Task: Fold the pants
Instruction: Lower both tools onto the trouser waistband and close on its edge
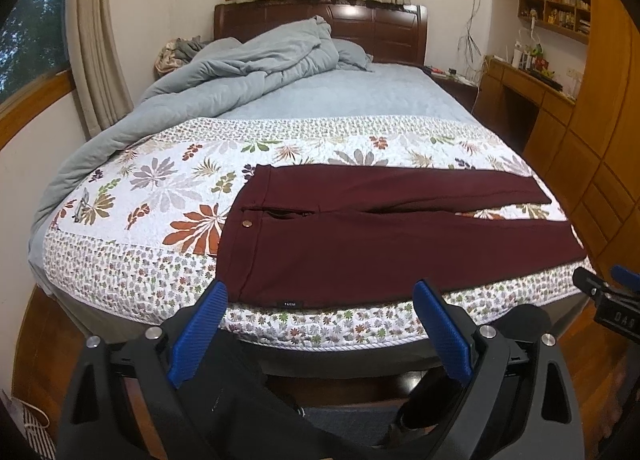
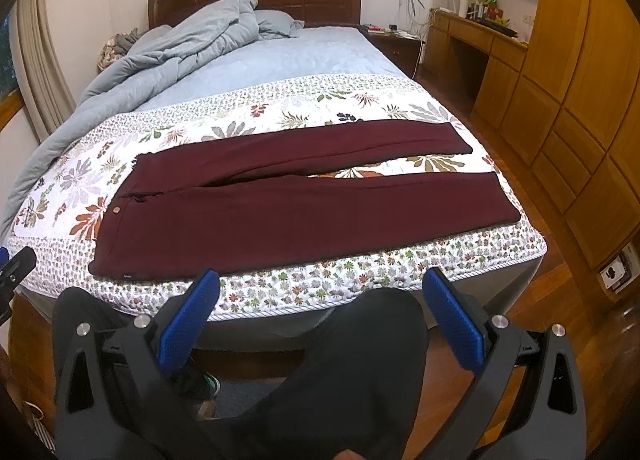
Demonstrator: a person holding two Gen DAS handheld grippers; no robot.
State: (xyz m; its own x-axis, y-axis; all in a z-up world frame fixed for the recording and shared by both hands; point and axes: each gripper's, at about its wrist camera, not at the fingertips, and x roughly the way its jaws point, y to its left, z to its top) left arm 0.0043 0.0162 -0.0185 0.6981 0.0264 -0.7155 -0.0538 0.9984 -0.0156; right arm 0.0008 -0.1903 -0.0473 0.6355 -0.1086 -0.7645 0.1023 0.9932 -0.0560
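Maroon pants (image 1: 360, 236) flat on quilt (image 1: 160, 195), waistband at 9 o'clock, legs toward 3. My left gripper (image 1: 320, 300) and right gripper (image 2: 322, 292) both spread wide, short of the bed (image 2: 280, 59), holding nothing.

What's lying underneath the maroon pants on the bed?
The pants lie flat on a floral quilt, which shows all around them and between the two legs. Whatever lies beneath the quilt is covered.

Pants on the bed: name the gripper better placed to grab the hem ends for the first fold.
Probably right. The right gripper hangs open nearer the leg ends; the left gripper, also open, faces the waistband of the pants.
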